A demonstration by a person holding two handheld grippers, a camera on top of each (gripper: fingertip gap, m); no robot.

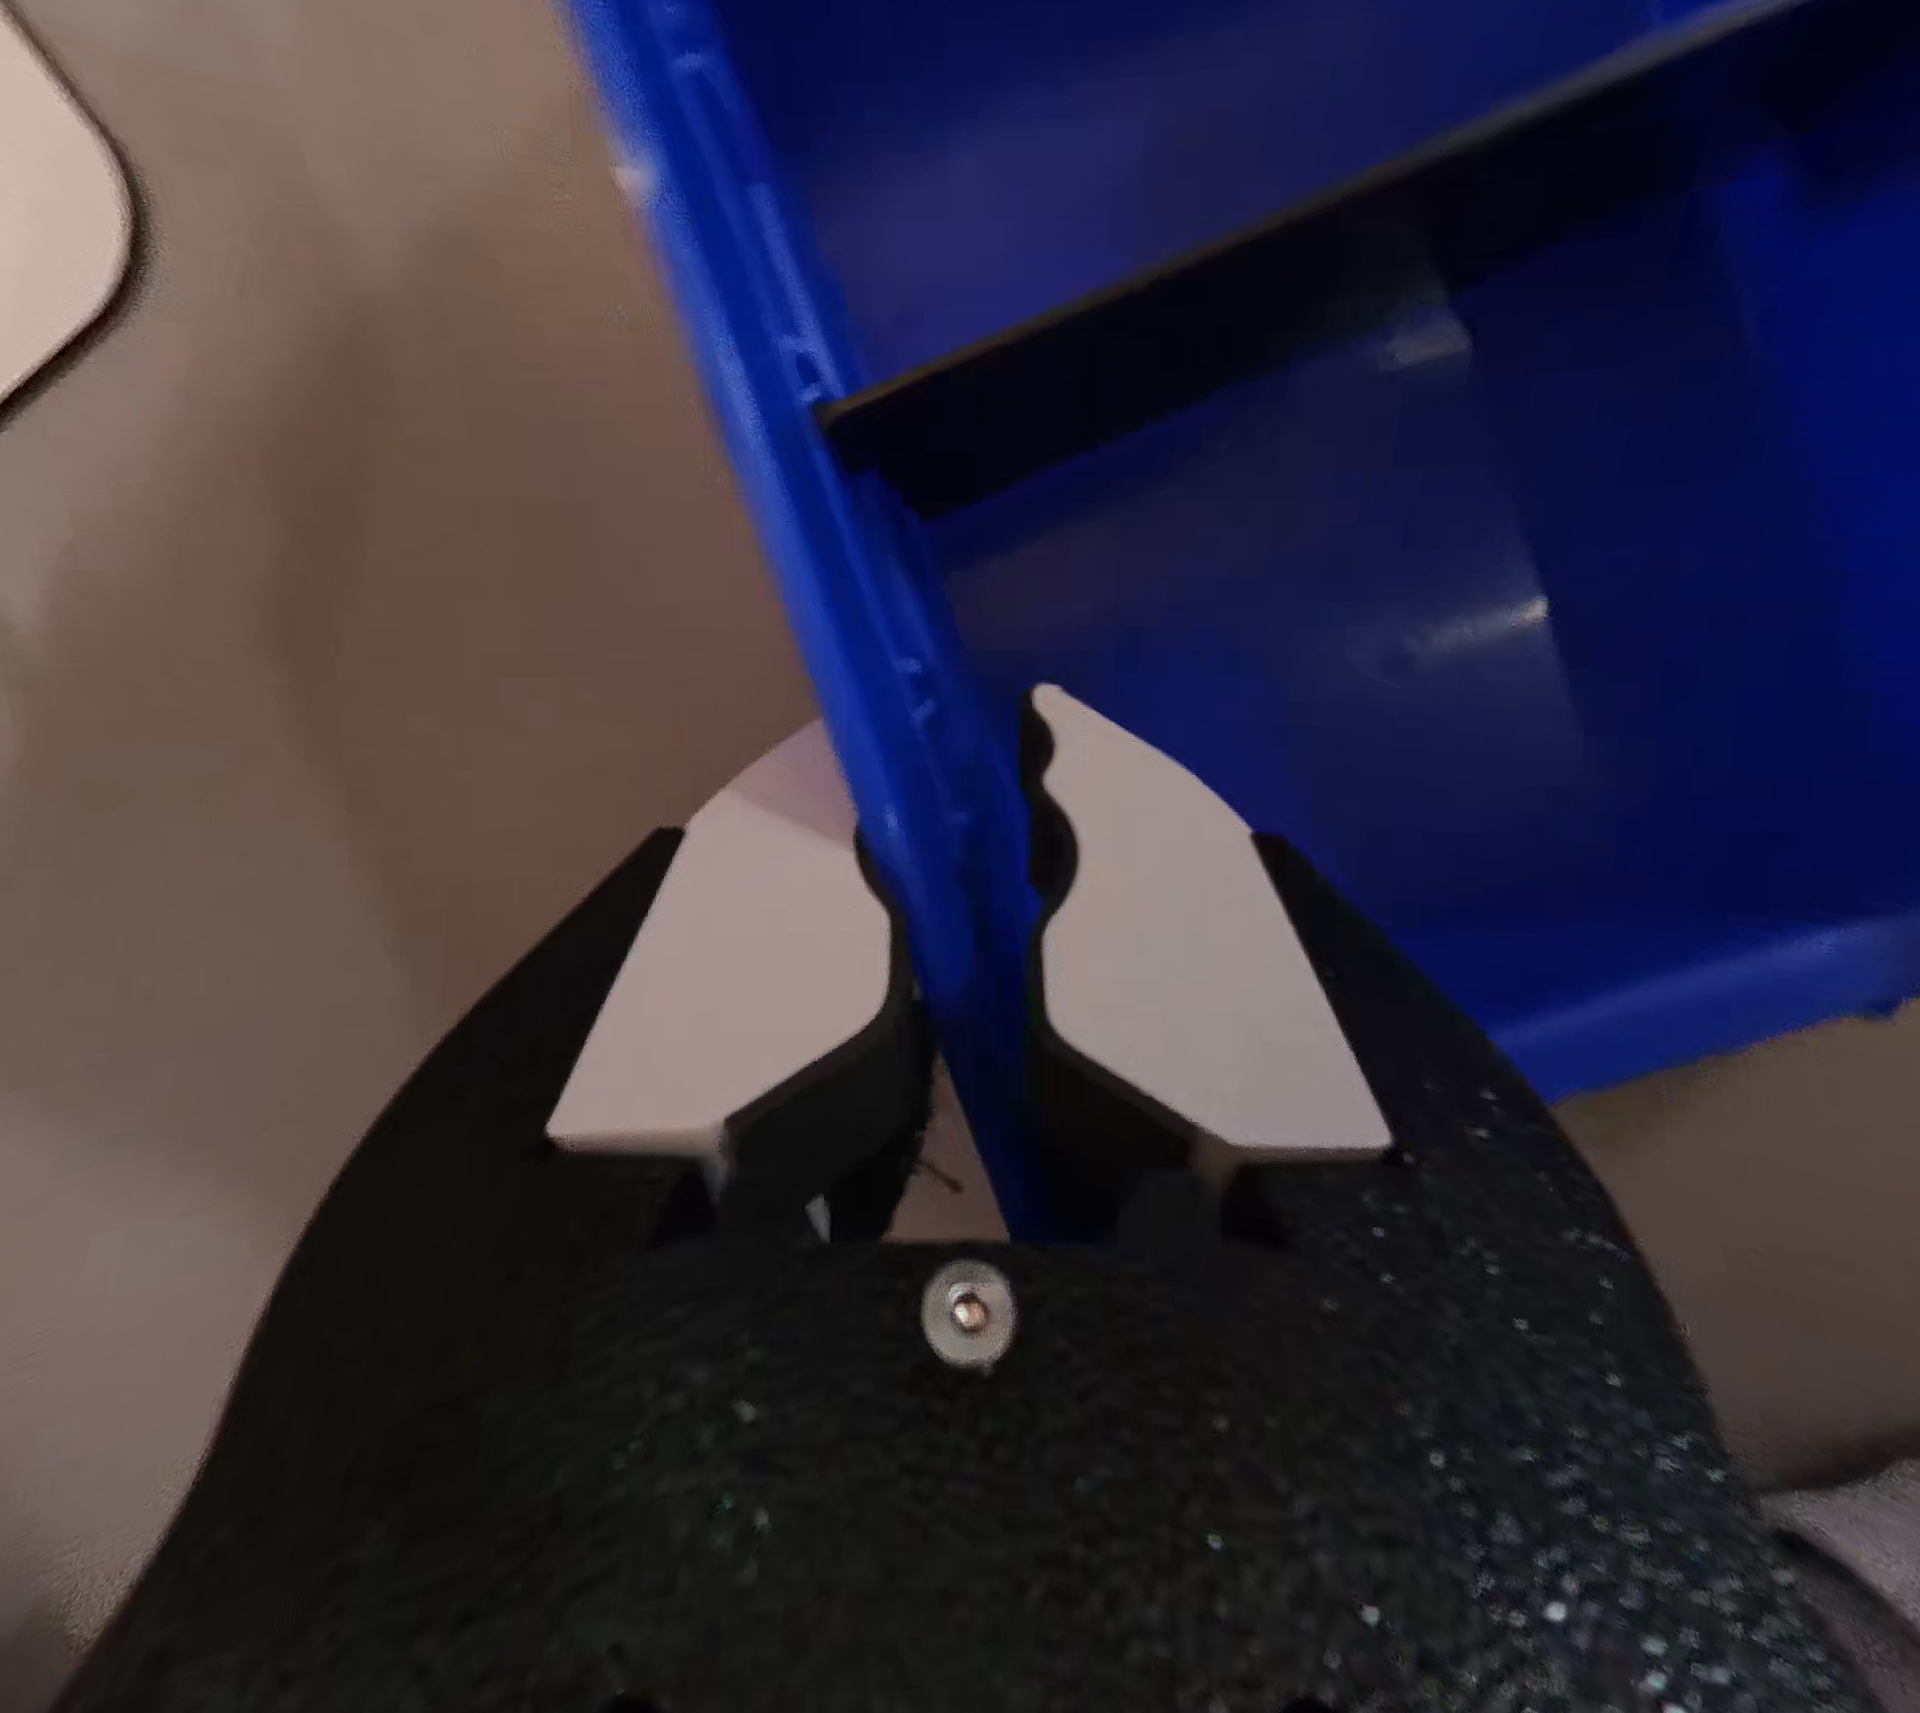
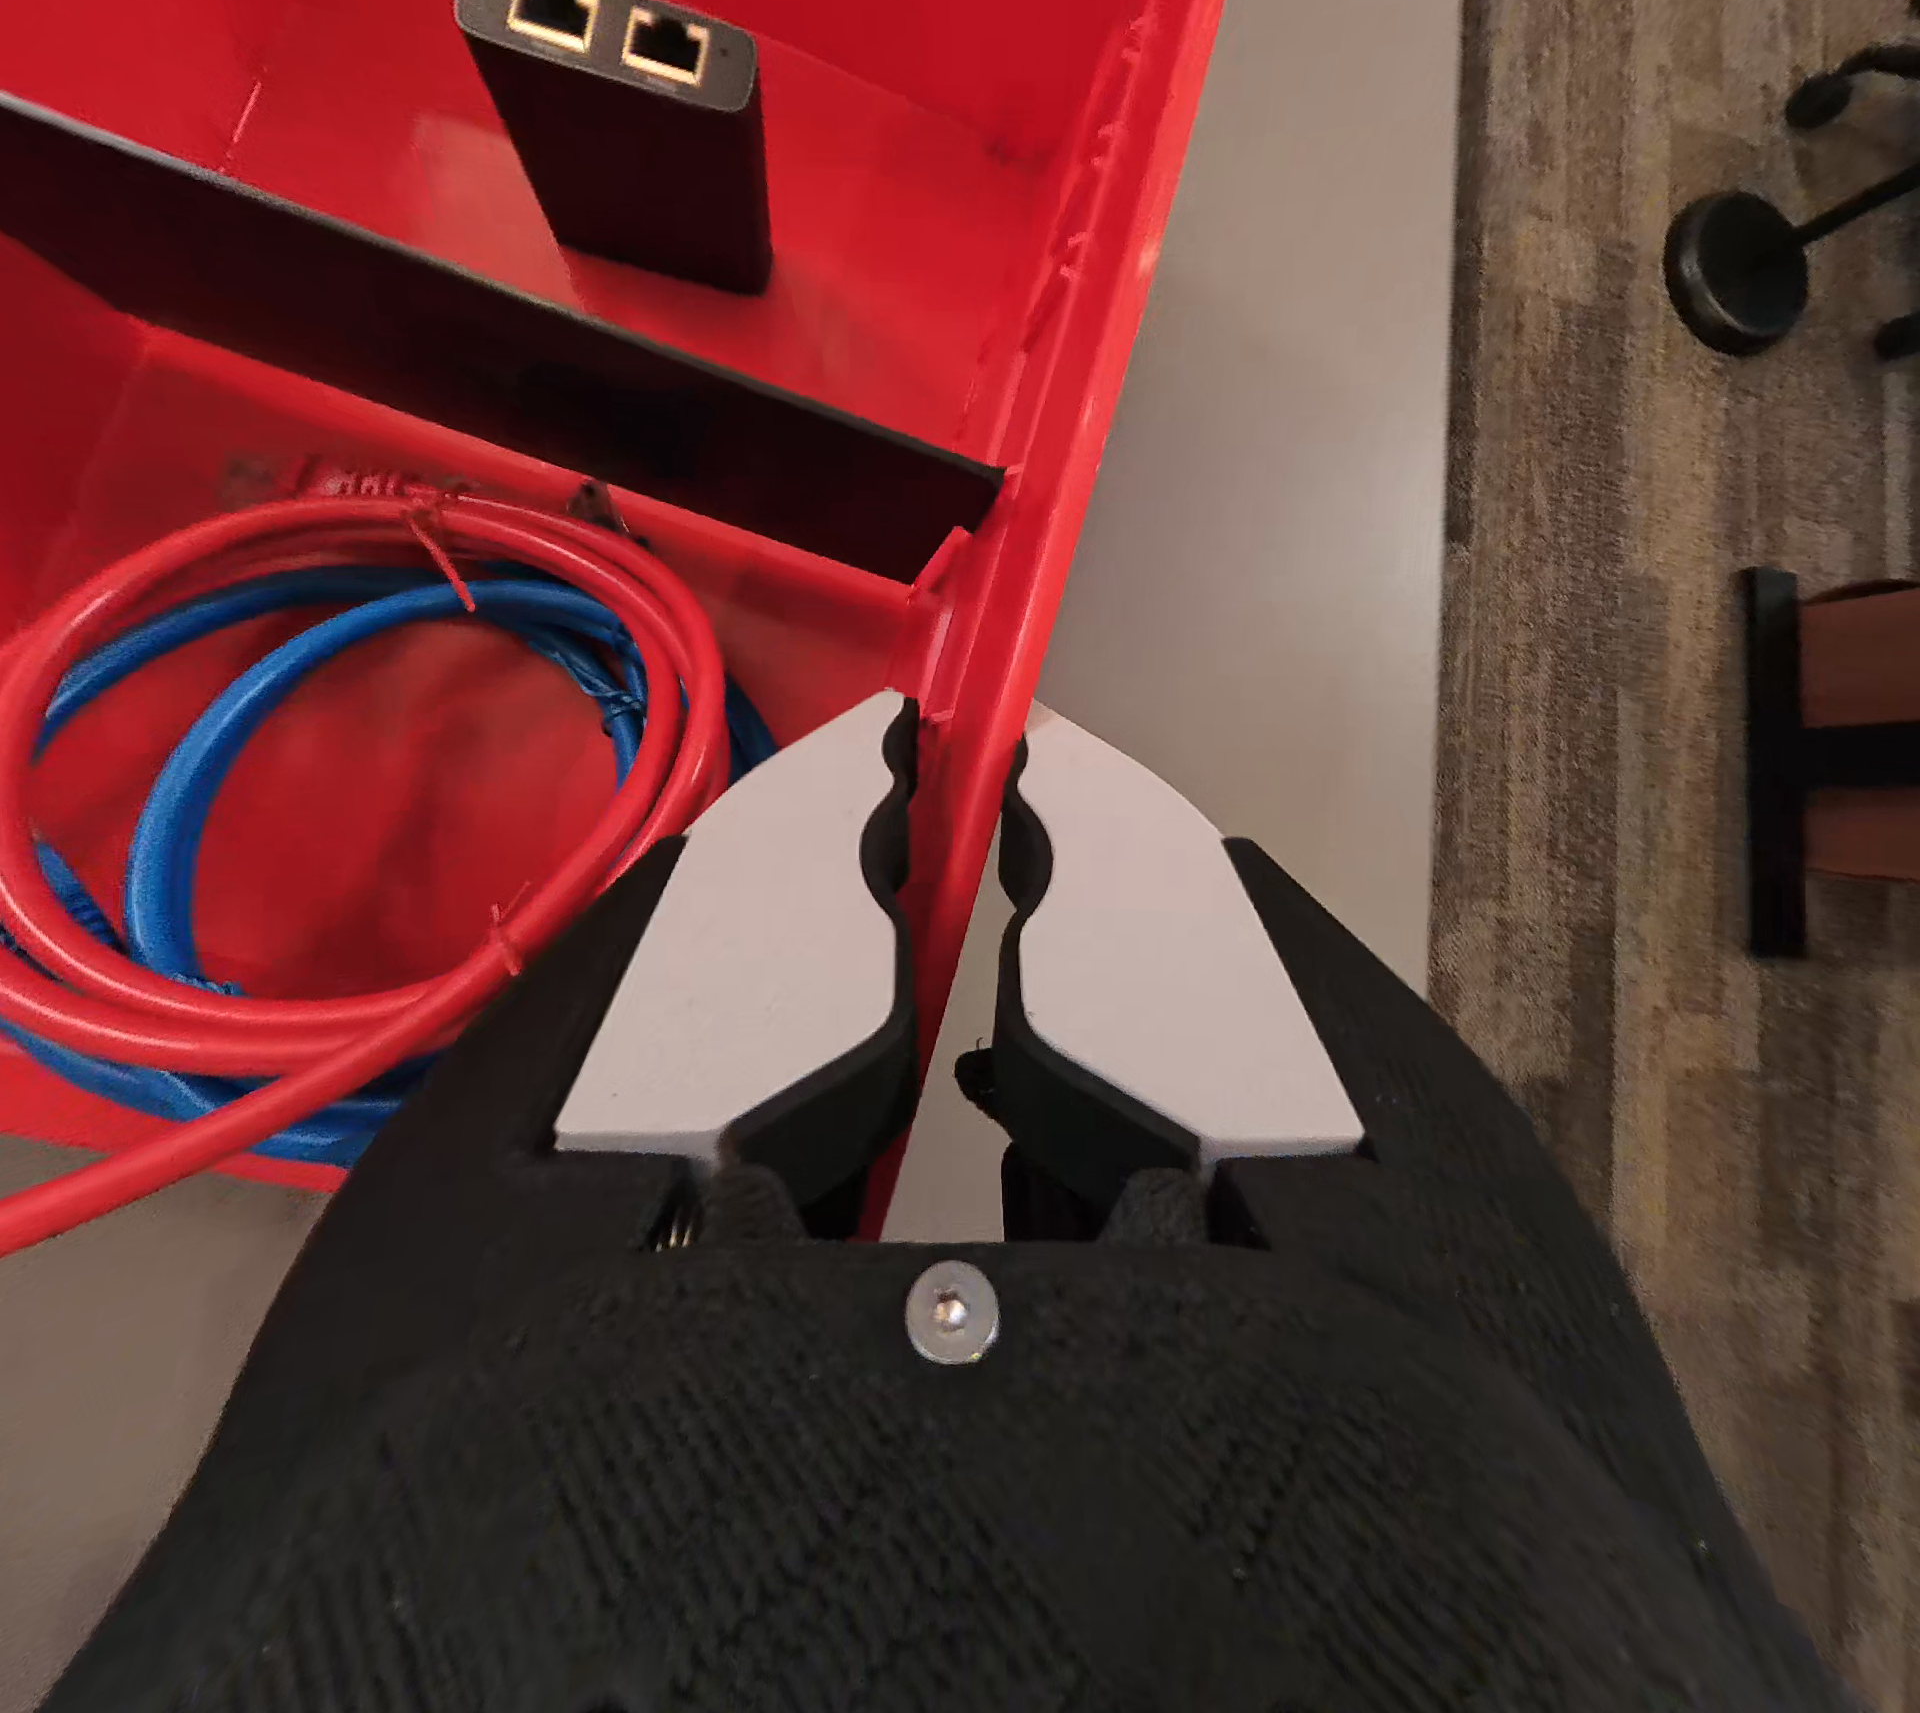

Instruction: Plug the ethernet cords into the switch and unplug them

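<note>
In the left wrist view, my left gripper point(image 1: 951, 790) is shut on the left wall of a blue plastic bin point(image 1: 748, 292). A black divider point(image 1: 1299, 292) splits the bin into compartments, and those in view hold nothing. In the right wrist view, my right gripper point(image 2: 964, 733) is shut on the right wall of a red plastic bin point(image 2: 1049, 375). A black divider point(image 2: 499, 375) crosses it. The far compartment holds a black box with two network ports point(image 2: 623, 115). The near compartment holds a coiled red cable point(image 2: 644, 583) and a coiled blue cable point(image 2: 208, 707).
Both bins rest on a beige table point(image 2: 1299, 416). Its right edge runs beside the red bin, with grey-brown carpet point(image 2: 1621, 624) below. A black chair base with casters point(image 2: 1756, 261) and a wooden furniture leg point(image 2: 1860, 749) stand on the floor. A pale rounded panel point(image 1: 52, 229) shows at far left. The gap from one gripper's tips to the other's is roughly 60 centimetres.
</note>
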